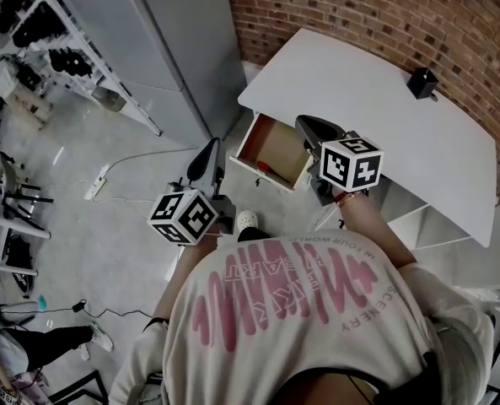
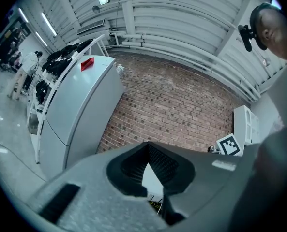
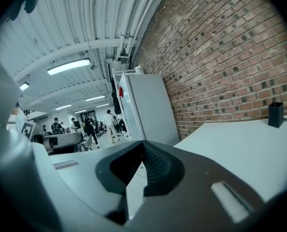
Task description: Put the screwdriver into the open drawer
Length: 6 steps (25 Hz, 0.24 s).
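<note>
Drawer [image 1: 276, 142]: open, pulled out from under the near edge of the white table [image 1: 384, 116]; brown inside.

Screwdriver [image 1: 264, 167]: I see only a small red thing lying inside the drawer close to its front wall, and I take that for it; too small to make out more.

Left gripper [image 1: 211, 148]: my view along it shows the jaws together at the tips with nothing between them; it hangs over the floor just left of the drawer, apart from it.

Right gripper [image 1: 305, 123]: jaws together likewise, empty; it sits at the table's edge, just beside the drawer's right wall.

Small black box [image 1: 422, 83]: upright on the table near its far edge, close to the brick wall [image 1: 359, 7].

Tall grey cabinet [image 1: 174, 49]: left of the table, against the same wall.

Power strip [image 1: 96, 184]: on the floor with its cord, well apart from the drawer.
</note>
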### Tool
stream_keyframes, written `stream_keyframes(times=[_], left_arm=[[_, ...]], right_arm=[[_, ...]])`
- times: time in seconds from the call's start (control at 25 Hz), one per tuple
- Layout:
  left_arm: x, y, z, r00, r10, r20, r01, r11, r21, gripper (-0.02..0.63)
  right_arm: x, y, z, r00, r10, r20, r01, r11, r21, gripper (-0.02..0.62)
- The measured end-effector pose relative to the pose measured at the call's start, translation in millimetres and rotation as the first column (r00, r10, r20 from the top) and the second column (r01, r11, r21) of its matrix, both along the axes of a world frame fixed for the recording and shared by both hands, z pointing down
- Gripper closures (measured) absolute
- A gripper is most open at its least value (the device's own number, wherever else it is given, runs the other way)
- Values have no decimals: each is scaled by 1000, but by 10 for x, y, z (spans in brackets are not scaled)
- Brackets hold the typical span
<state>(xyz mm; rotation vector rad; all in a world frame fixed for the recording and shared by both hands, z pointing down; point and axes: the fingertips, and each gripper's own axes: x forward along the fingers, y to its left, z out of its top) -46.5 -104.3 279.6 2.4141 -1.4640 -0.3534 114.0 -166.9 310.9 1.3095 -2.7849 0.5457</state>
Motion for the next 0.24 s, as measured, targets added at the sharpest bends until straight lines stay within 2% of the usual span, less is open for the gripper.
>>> stream_keyframes(times=[0.24], left_arm=[[112,134,-4,1000,2,8,-2,1000,0,601]], right_arm=[[76,136,17,1000,-6,-1,6,1000,-7,583]])
